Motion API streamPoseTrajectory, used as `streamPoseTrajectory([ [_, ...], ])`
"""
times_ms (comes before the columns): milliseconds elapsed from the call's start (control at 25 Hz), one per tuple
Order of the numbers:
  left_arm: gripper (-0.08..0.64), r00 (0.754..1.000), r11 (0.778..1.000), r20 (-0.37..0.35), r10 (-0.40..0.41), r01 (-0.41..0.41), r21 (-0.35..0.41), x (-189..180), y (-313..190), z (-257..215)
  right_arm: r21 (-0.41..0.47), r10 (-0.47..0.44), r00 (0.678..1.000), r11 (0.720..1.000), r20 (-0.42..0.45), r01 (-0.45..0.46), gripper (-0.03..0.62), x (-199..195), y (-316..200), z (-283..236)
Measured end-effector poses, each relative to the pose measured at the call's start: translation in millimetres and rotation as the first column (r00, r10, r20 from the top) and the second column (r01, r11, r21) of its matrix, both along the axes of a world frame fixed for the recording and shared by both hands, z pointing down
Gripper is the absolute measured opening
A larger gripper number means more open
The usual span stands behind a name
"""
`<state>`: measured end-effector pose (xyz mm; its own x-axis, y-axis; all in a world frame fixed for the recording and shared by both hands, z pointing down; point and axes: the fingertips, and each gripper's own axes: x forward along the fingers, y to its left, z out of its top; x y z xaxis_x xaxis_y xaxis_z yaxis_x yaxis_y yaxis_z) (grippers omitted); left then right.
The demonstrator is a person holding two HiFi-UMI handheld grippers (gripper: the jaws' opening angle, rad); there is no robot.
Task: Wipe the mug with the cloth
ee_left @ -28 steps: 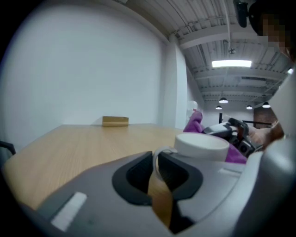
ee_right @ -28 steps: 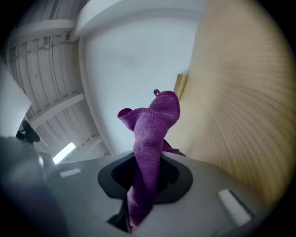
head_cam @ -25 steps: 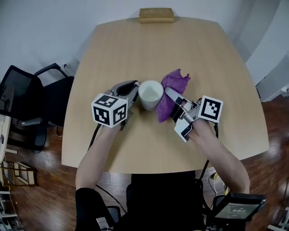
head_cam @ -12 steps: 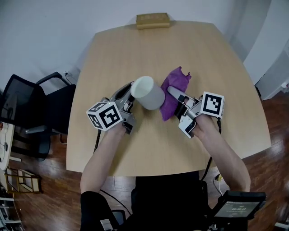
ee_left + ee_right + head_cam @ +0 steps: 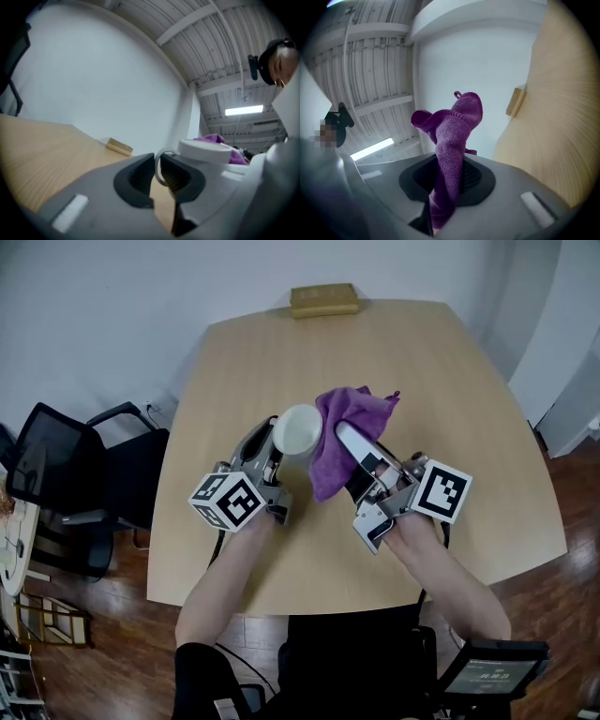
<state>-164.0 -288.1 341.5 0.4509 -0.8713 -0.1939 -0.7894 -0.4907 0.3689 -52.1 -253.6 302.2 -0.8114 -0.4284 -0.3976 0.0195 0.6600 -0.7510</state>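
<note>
Mug [image 5: 298, 432] now lifted off table [image 5: 450, 381], handle clamped in nearly closed left gripper [image 5: 158, 172]. Cloth [image 5: 342, 423] raised too, pinched in closed right gripper [image 5: 449, 178], just beside mug at 3 o'clock. Wiping judged about to begin.

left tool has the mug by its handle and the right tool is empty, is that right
No: the right tool is not empty. It is shut on the purple cloth, as the right gripper view shows. The left tool does have the mug by its handle.

Wooden table [image 5: 450, 381] — tan block [image 5: 323, 299] at far edge
</note>
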Motion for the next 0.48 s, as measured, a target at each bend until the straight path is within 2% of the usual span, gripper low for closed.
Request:
streamPoseTrajectory([
  [120,0.061,0.999,1.000,-0.049,0.004,-0.003,0.022,-9,1,-6,0.019,0.039,0.996,0.999,-0.082,-0.038,0.061,3,-5,19],
  [240,0.063,0.999,0.998,-0.035,0.000,0.003,0.063,-13,2,-13,-0.005,0.066,0.983,0.998,-0.174,-0.068,0.061,11,-17,41],
  [320,0.063,1.000,0.994,-0.014,0.000,0.002,0.107,-12,5,-21,-0.052,0.073,0.978,0.995,-0.198,-0.085,0.061,19,-24,52],
  [400,0.060,1.000,0.988,0.025,-0.006,0.002,0.157,-11,11,-30,-0.085,0.070,0.985,0.993,-0.161,-0.084,0.061,26,-25,49],
  [480,0.060,0.997,0.982,0.075,-0.021,0.006,0.190,-7,17,-40,-0.070,0.043,0.998,0.996,-0.040,-0.045,0.061,29,-18,24],
])
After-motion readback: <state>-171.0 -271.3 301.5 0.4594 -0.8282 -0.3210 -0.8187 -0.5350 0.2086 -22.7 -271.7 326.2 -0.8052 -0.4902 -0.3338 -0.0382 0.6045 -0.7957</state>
